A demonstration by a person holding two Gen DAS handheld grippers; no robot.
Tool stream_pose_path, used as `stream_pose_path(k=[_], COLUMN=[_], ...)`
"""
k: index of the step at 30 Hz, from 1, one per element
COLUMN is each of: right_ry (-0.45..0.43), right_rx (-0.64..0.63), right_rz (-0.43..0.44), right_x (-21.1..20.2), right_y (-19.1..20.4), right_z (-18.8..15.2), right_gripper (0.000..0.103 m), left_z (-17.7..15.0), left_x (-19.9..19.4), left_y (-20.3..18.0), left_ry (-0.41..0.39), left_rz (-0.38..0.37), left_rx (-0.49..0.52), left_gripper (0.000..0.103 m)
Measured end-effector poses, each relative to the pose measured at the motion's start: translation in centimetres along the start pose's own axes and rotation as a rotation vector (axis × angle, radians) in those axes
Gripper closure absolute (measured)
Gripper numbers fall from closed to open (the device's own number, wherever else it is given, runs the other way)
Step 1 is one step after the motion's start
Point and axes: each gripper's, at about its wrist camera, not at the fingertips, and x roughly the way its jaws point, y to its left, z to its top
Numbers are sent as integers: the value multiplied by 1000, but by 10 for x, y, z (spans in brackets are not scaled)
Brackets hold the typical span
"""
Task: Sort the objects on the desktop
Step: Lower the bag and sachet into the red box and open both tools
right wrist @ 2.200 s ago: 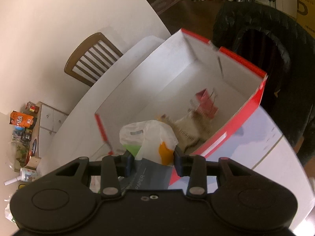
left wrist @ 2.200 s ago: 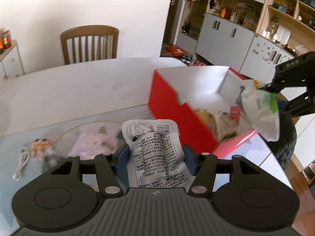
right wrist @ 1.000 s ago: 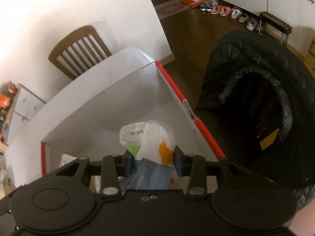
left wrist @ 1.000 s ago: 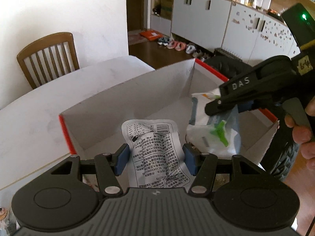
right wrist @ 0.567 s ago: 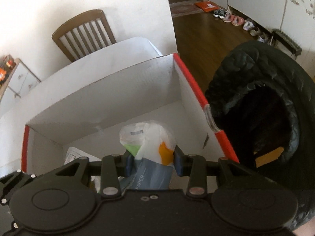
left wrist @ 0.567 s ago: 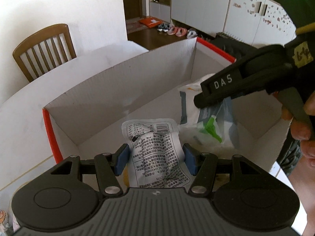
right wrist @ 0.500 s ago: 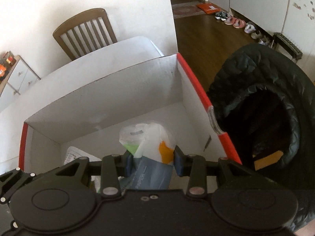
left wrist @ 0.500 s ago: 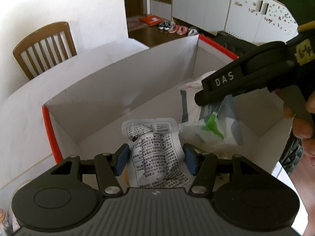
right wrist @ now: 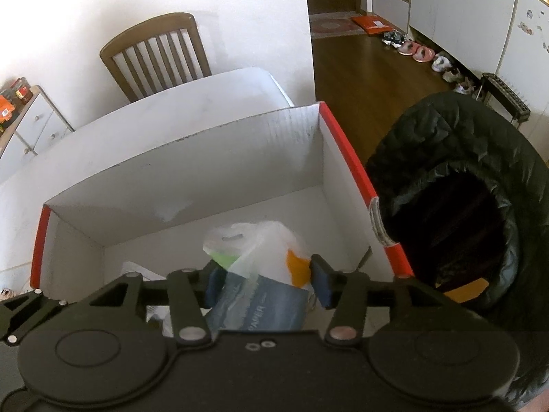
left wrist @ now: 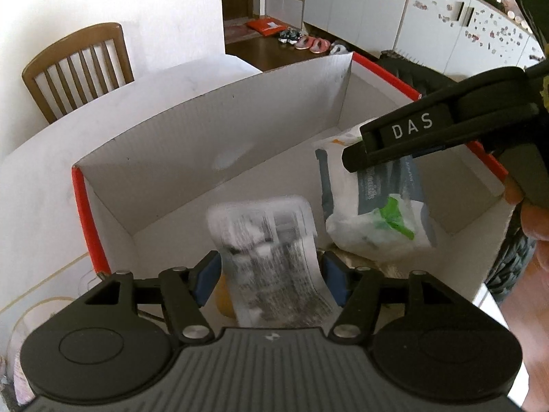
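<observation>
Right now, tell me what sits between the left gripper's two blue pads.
In the left wrist view, the printed white packet hangs blurred between the left gripper pads, over the red box. The gripper is opening; small gaps show beside the packet.

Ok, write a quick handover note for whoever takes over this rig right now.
Left claw: jaws opening above the red box. The printed packet is between them, blurred and apparently slipping free.
Right claw: jaws opening, with the bagged tissue pack between the pads, over the same box.
Done: both items have been brought to the box.
Left: let both drop, lift clear, then check the table for more items. Most of it is out of view.
</observation>
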Motion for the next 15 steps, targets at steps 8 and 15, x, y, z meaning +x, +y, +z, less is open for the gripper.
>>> stream_pose_path(k=[8,15], right_ry=[-10,-27], right_rx=[17,34], right_rz=[30,57], right_x=[-18,-38], right_y=[-8,-17], right_z=[-2,-6], right_gripper=[36,36], left_z=[-3,-10], left_x=[-18,-35], left_y=[4,13], left_ry=[-32,-50], left_rz=[-30,-64], left_rx=[-36,-99], left_gripper=[39,38])
